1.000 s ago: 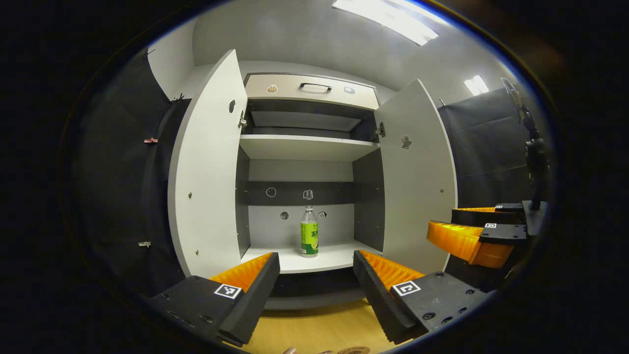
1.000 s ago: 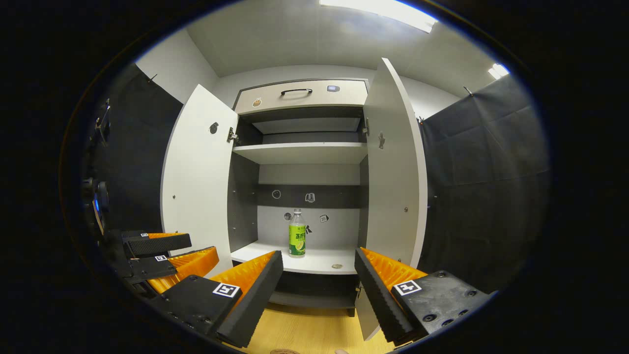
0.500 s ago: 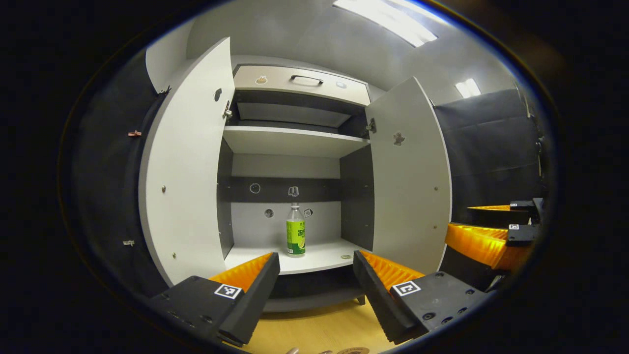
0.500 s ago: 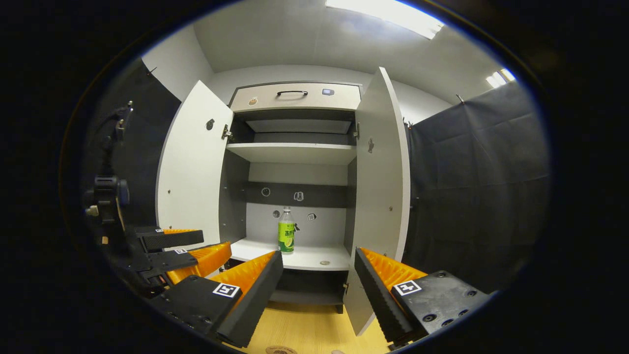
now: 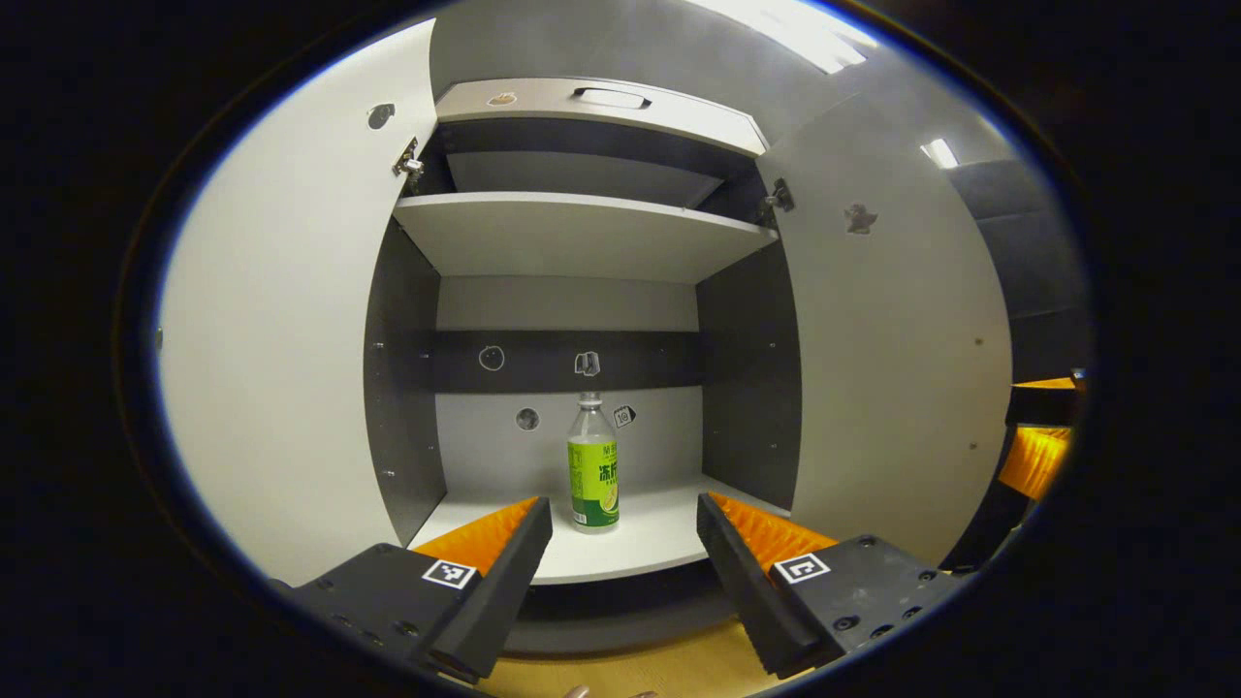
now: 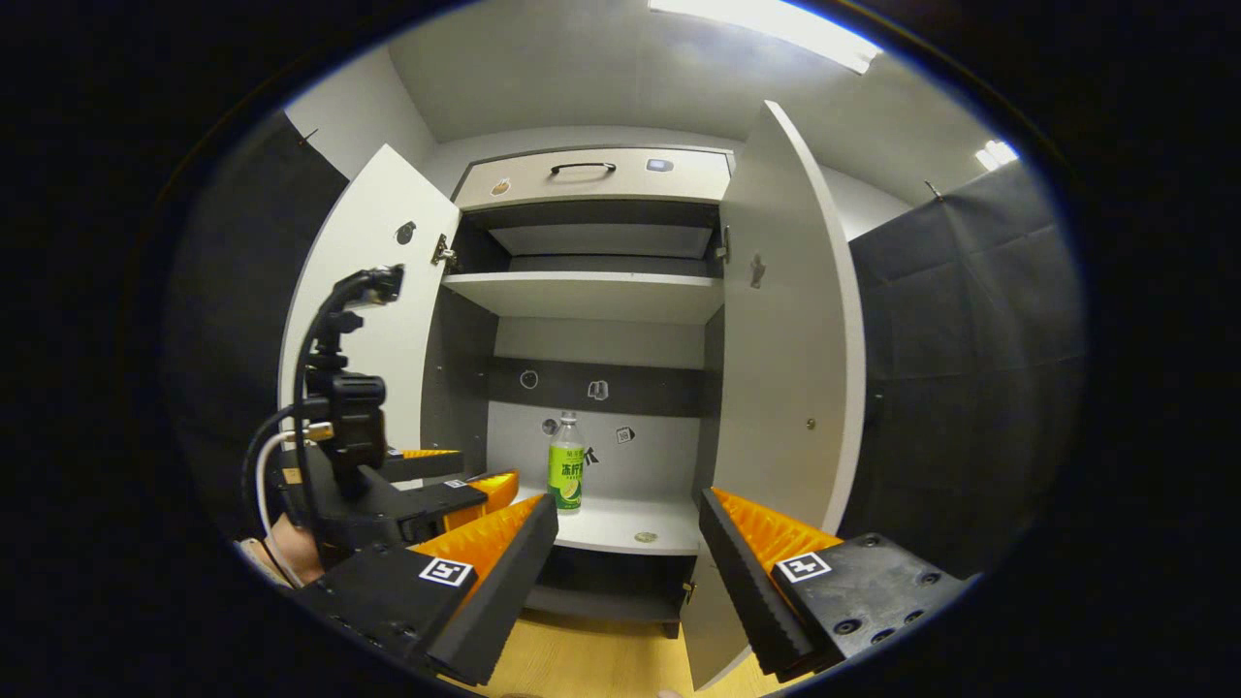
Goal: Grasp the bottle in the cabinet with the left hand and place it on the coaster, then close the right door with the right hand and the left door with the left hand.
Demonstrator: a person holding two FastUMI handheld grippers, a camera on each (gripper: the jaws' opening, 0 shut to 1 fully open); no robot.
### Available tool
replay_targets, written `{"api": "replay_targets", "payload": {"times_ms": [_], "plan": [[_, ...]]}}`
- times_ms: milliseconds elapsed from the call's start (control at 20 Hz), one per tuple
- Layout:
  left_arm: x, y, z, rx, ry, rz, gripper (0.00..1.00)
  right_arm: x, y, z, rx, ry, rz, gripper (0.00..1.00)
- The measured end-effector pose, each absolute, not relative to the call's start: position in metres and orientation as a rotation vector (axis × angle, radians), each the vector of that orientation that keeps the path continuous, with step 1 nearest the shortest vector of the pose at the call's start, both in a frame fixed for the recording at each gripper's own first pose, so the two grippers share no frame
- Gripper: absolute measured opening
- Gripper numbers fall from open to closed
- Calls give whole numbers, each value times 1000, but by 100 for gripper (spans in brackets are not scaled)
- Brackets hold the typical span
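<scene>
Your left gripper [image 5: 623,528] is spread wide with nothing between its fingers, lined up on the bottle [image 5: 592,465], which stands upright on the cabinet's lower shelf [image 5: 659,543], roughly midway between the side walls and set back toward the rear panel, well clear of the front edge. Judge it as a light, thin-walled plastic drink bottle: clear at the shoulder and neck, a green label wrapped round the body, a cap on top. You cannot tell from here how full it is, so expect anything from nearly weightless to modestly heavy. The wall will likely dent under a hard squeeze and the label film may be slick, so take it on the labelled body, around or a little below mid-height, where the sides run straight; stay off the tapered shoulder, where the fingers would tend to slide upward. It is tall and narrow, so a nudge from one finger before the other could tip it; bring both sides in evenly. Your right gripper [image 6: 628,553] is also fully open and empty, held back in front of the cabinet near the right door [image 6: 790,320]. The left door [image 5: 281,330] stands open too.
</scene>
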State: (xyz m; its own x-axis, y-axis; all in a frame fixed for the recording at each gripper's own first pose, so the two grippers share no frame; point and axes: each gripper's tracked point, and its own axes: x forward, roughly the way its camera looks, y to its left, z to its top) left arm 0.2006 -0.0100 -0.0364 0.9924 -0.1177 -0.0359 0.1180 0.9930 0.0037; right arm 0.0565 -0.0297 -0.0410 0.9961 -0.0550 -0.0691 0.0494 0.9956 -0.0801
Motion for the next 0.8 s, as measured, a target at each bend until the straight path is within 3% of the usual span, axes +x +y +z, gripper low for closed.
{"api": "replay_targets", "payload": {"times_ms": [350, 800], "plan": [[293, -12, -59, 90, 37, -92, 99, 103, -21, -67, -110, 92, 89, 98], [374, -8, -84, 71, 51, -79, 95, 140, -23, -79, -117, 82, 147, 98]]}}
